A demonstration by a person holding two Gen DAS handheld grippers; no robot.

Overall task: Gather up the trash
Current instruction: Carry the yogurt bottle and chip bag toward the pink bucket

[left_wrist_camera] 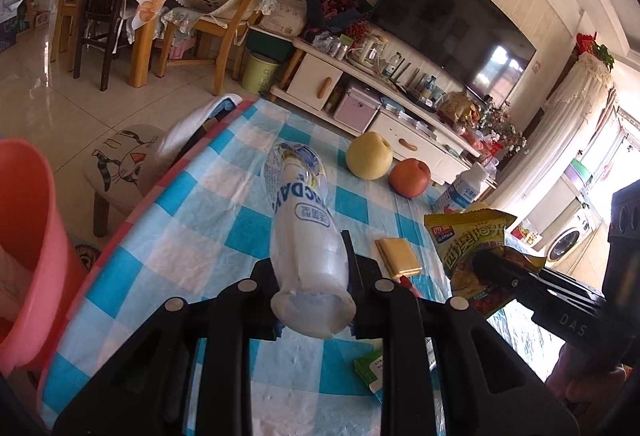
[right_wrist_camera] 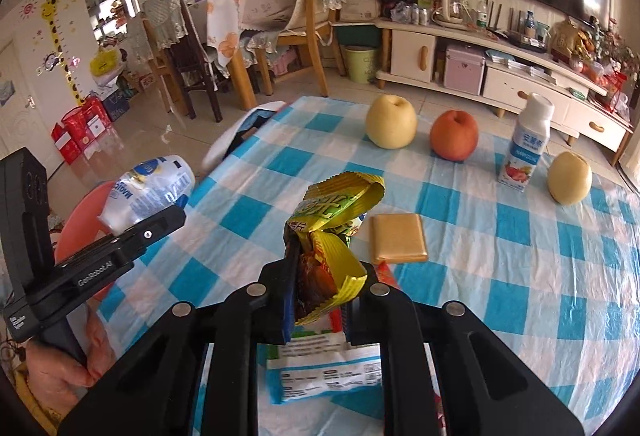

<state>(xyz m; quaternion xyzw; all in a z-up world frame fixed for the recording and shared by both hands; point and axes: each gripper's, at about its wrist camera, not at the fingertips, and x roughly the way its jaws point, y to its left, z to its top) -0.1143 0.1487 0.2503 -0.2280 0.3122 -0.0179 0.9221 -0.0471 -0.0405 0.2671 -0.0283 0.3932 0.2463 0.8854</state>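
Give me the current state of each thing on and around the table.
Left hand-held gripper: shut on the white wrapper.
Right hand-held gripper: shut on the yellow snack bag, crumpled, lifted.
Pink bucket: upright beside the table.
Yogurt bottle: upright, capped.
Cracker: flat on the tablecloth.
Red apple: whole.
Blue-and-white packet: lying flat.

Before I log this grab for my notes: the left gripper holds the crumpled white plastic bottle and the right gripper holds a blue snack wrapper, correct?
Not quite. The right gripper is shut on a yellow-green snack wrapper, not a blue one; the right wrist view shows it. The left gripper does hold the crumpled white plastic bottle.
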